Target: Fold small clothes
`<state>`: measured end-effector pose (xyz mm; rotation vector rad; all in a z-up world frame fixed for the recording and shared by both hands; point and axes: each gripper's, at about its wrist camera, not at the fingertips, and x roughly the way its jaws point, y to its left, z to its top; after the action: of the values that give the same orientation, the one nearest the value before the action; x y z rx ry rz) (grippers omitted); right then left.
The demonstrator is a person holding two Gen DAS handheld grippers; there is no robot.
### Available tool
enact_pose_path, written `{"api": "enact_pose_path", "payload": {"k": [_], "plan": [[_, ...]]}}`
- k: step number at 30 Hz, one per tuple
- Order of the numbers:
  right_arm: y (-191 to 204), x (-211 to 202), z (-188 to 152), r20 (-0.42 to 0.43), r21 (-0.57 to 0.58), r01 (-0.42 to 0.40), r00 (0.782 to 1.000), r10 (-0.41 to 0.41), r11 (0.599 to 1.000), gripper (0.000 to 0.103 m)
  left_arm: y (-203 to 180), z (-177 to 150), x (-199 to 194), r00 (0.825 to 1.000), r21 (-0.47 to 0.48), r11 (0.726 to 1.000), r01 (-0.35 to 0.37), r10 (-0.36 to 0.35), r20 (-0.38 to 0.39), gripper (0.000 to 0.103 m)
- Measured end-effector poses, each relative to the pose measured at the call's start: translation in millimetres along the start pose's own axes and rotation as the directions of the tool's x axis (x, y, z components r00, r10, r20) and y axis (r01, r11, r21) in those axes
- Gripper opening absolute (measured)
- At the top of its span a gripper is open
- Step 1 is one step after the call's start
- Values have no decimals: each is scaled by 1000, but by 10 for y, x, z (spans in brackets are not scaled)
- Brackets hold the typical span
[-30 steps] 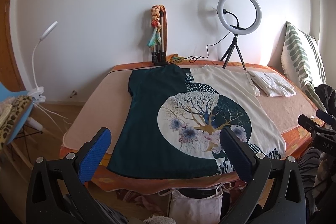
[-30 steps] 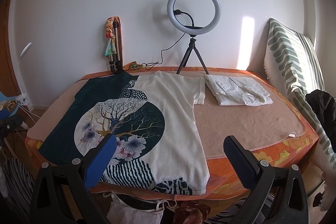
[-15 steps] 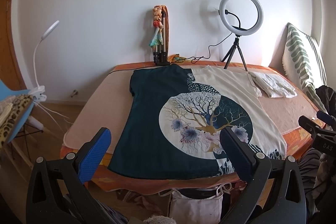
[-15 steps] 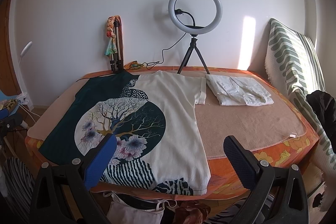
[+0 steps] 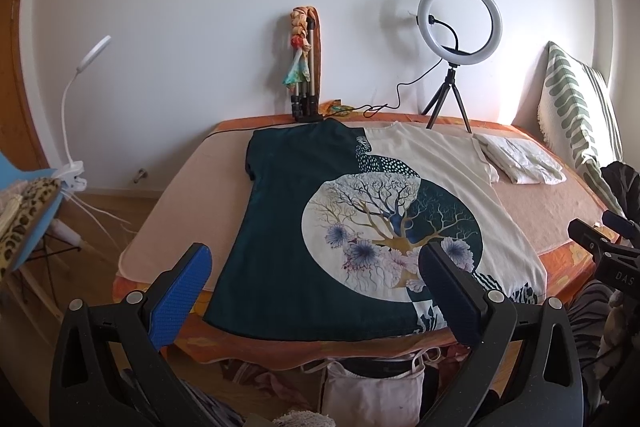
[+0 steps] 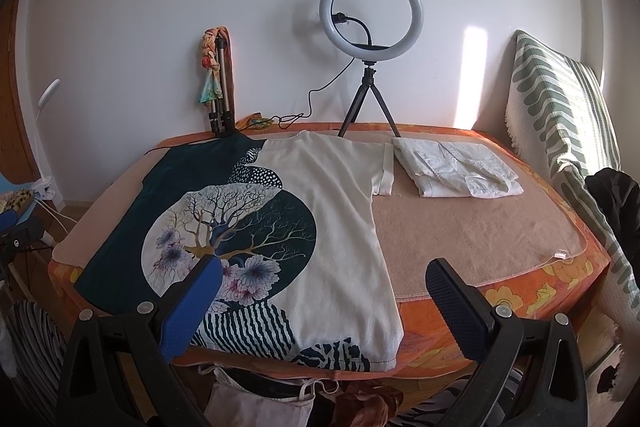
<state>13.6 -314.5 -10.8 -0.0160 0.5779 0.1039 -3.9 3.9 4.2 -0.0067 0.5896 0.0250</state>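
Observation:
A T-shirt (image 5: 320,211), half dark teal and half cream with a tree print in a circle, lies spread flat on the bed (image 5: 176,207), hem toward me. It also shows in the right wrist view (image 6: 312,227). My left gripper (image 5: 316,287) is open and empty, held in front of the hem at the shirt's teal side. My right gripper (image 6: 324,299) is open and empty, held in front of the hem at the cream side. A folded white garment (image 6: 452,167) lies at the back right of the bed.
A ring light on a tripod (image 6: 372,39) and a folded tripod with a scarf (image 6: 218,83) stand at the wall behind the bed. A striped cushion (image 6: 568,131) leans at the right. A clip lamp (image 5: 80,99) and a chair stand at the left. Bags (image 5: 372,391) lie under the bed edge.
Both views have shifted very slightly; the shirt and both open grippers are otherwise as before.

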Motion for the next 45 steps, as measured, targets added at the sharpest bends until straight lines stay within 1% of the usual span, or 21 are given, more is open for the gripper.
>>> {"api": "enact_pose_path", "payload": {"k": [8, 15, 18, 22, 24, 26, 27, 29, 31, 33, 35, 37, 38, 40, 44, 45], "plan": [[-9, 23, 11, -2, -3, -1, 1000, 1, 1000, 103, 26, -3, 60, 1000, -2, 1000, -11, 11, -12, 103], [40, 121, 103, -5, -18, -9, 1000, 9, 1000, 103, 172, -23, 200, 999, -27, 999, -19, 17, -45, 103], [78, 216, 201, -10, -15, -33, 999, 33, 999, 102, 313, -95, 326, 996, -59, 998, 28, -33, -82, 103], [184, 378, 384, -19, -22, -87, 996, 87, 996, 100, 562, -195, 470, 989, -134, 988, 83, -98, -114, 103], [257, 475, 501, -24, -24, -123, 992, 122, 992, 99, 667, -225, 536, 987, -154, 985, 81, -101, -125, 103], [362, 575, 631, -34, -31, -167, 986, 166, 985, 99, 754, -255, 610, 984, -167, 983, 73, -98, -146, 98], [426, 634, 707, -41, -40, -189, 981, 188, 981, 99, 796, -275, 660, 981, -181, 980, 80, -110, -160, 95], [568, 772, 864, -55, -64, -224, 974, 220, 973, 99, 886, -327, 774, 971, -221, 970, 98, -142, -193, 86], [712, 912, 1028, -58, -82, -251, 967, 247, 965, 99, 969, -390, 867, 962, -250, 963, 97, -155, -224, 82], [876, 1066, 1194, -72, -105, -285, 958, 278, 953, 99, 1038, -438, 946, 957, -257, 962, 86, -152, -248, 77], [1047, 1232, 1365, -92, -124, -322, 946, 312, 939, 99, 1118, -476, 1016, 953, -266, 961, 73, -147, -267, 69], [1225, 1428, 1522, -121, -129, -366, 928, 351, 922, 99, 1200, -510, 1085, 948, -280, 957, 74, -154, -278, 63], [1318, 1538, 1591, -141, -128, -390, 917, 372, 912, 99, 1239, -524, 1127, 946, -282, 957, 68, -151, -286, 61], [1504, 1740, 1716, -177, -120, -412, 904, 389, 903, 99, 1303, -555, 1205, 943, -279, 959, 54, -141, -303, 58], [1940, 2152, 1925, -240, -125, -471, 868, 434, 873, 98, 1444, -645, 1328, 932, -319, 946, 59, -167, -322, 50], [2054, 2245, 1969, -255, -126, -484, 859, 443, 866, 97, 1467, -666, 1350, 930, -329, 942, 63, -175, -324, 49]]}}
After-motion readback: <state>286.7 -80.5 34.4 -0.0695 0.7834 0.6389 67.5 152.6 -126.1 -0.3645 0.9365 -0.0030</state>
